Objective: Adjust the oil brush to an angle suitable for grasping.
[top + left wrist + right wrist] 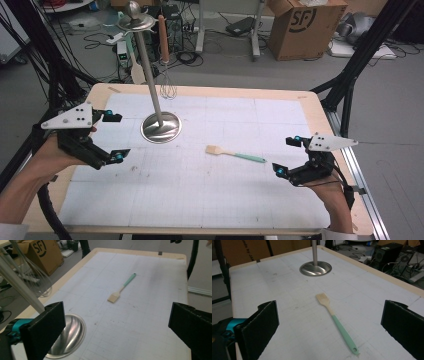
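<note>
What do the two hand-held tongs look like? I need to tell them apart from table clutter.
Both the left tongs and right tongs are black, with flat black pads, teal-blue knobs, a grey three-cornered dotted plate on top and a black trailing cable.

High view: fixed overhead, facing forward and down over the whole bench (210, 215). Gripper views: low and close, aimed across from opposite sides. All three share the pastry brush (235, 154) and stand base (161, 127).
</note>
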The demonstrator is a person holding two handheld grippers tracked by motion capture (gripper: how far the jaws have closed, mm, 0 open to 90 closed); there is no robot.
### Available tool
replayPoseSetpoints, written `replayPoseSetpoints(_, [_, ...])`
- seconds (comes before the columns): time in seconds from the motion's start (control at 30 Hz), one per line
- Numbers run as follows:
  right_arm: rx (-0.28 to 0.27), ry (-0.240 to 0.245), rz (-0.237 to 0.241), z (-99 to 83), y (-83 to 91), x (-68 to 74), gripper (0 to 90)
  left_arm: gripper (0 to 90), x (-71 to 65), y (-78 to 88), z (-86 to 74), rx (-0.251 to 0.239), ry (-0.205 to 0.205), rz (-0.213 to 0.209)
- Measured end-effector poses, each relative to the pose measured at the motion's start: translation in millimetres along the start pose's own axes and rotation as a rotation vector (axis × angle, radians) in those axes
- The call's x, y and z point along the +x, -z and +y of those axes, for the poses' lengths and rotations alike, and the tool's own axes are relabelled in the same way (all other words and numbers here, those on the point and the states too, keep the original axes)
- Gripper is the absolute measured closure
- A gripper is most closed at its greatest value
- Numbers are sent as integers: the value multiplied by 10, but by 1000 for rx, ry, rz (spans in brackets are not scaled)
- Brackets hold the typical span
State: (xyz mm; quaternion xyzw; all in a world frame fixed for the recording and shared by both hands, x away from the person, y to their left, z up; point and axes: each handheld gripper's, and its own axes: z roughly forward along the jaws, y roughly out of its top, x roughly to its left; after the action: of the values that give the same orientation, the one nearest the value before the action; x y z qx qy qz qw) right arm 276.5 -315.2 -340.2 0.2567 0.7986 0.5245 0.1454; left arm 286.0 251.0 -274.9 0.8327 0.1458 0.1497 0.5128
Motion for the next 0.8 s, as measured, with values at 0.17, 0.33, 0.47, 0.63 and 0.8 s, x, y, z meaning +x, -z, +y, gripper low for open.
replayPoseSetpoints(0.17, [13,23,5,72,-42,35,3,17,-112,-24,-154,-11,14,-42])
replayPoseSetpoints(0.33, [30,44,-2,196,-58,16,3,17,-202,-110,-294,32,16,-57])
replayPoseSetpoints(0.47, [50,51,-8,264,-125,-3,3,17,-272,-154,-379,13,10,-64])
replayPoseSetpoints(0.63, [75,61,-3,310,-236,-17,3,17,-313,-219,-517,16,43,-109])
replayPoseSetpoints(0.8, [108,64,-5,336,-329,-50,7,17,-361,-211,-605,-11,31,-100])
